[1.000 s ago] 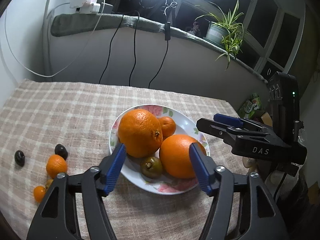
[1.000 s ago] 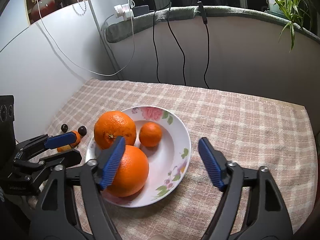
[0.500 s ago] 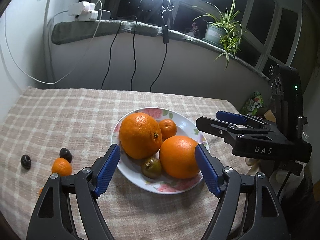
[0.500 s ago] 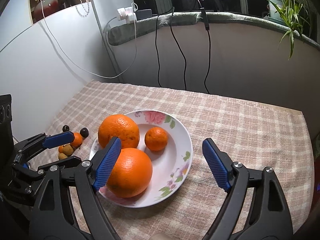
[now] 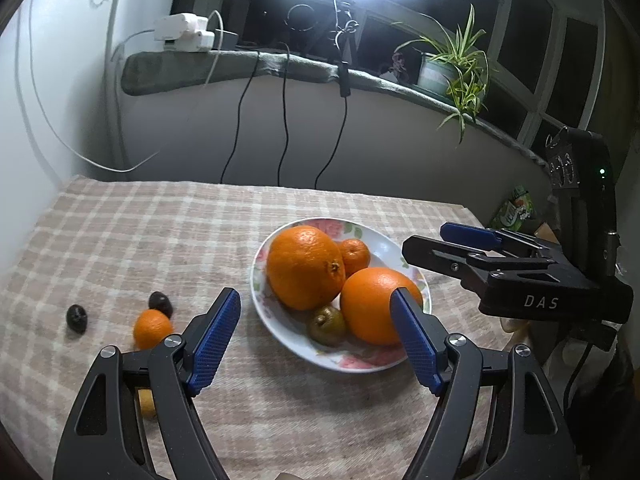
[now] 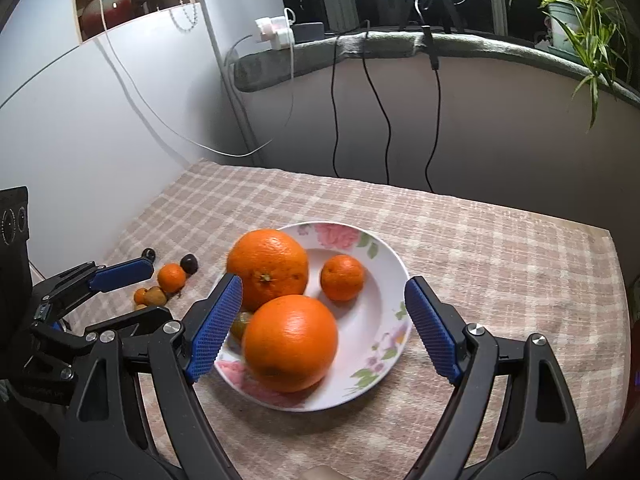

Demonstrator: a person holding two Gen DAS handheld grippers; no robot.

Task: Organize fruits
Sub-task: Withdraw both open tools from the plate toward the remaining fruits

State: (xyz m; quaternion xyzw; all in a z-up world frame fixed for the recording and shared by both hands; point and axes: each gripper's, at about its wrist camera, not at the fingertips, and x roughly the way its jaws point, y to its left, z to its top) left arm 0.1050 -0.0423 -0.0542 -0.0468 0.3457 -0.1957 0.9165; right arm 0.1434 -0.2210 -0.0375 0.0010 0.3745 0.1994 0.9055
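Observation:
A flowered white plate (image 5: 400, 246) on the checked cloth holds two big oranges (image 5: 304, 266) (image 5: 372, 304), a small mandarin (image 5: 354, 254) and a green-brown fruit (image 5: 326, 322). Left of it lie a loose mandarin (image 5: 152, 328), two dark fruits (image 5: 160, 303) (image 5: 77, 317) and a yellowish fruit (image 5: 146, 404), half hidden by a finger. My left gripper (image 5: 315, 294) hangs open before the plate's near rim, holding nothing. My right gripper (image 6: 324, 282) is open and empty above the plate (image 6: 394, 256), at its near right side. Each gripper shows in the other's view (image 5: 424, 238) (image 6: 160, 290).
Walls close in the table at the back and left, with black cables (image 5: 284, 120) hanging down. A sill above carries a power strip (image 5: 184, 34) and a potted plant (image 5: 452, 68). The table's right edge (image 6: 608, 240) drops off; a green packet (image 5: 516, 210) lies beyond it.
My left gripper's jaws have spread wider and drawn back from the green-brown fruit, which stays in the plate. The right gripper has eased back slightly.

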